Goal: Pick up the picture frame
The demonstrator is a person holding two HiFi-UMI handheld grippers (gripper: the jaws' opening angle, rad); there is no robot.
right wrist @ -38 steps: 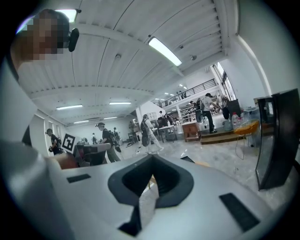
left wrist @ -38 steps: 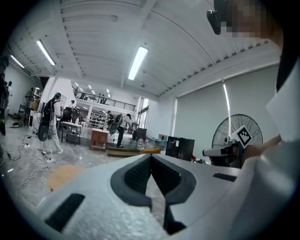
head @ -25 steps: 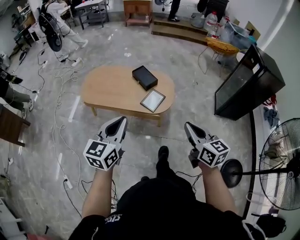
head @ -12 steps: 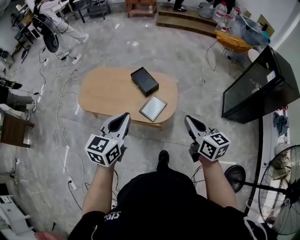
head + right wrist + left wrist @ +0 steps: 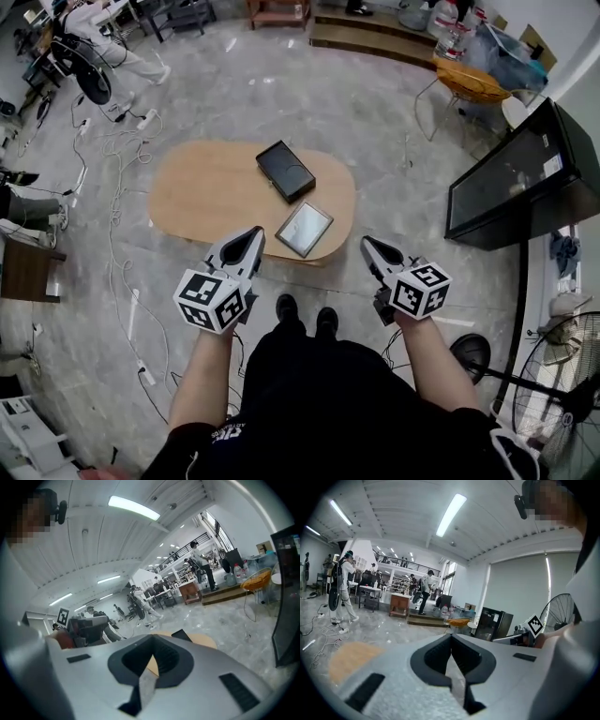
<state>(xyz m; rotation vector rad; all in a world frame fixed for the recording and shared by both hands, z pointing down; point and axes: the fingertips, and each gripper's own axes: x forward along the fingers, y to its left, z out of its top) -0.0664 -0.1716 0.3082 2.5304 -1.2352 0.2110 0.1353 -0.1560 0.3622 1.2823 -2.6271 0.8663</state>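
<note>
The picture frame (image 5: 304,229), grey with a pale pane, lies flat near the front right edge of the oval wooden table (image 5: 202,192). My left gripper (image 5: 257,232) hovers shut and empty over the table's front edge, just left of the frame. My right gripper (image 5: 365,242) is also shut and empty, over the floor right of the frame. In the left gripper view the jaws of that gripper (image 5: 451,637) meet at the tips; the table (image 5: 349,657) shows at lower left. In the right gripper view the jaws of that gripper (image 5: 152,639) are likewise together, with the table (image 5: 204,641) beyond.
A black box (image 5: 286,170) lies on the table behind the frame. A dark cabinet (image 5: 520,178) stands at the right, a fan stand (image 5: 476,352) at lower right. Cables (image 5: 112,216) trail over the floor at left. People stand far back (image 5: 343,585).
The person has walked closer to the table. Both grippers have advanced with it and now reach the table's front edge; the frame sits nearer to them. Both jaws stayed shut.
</note>
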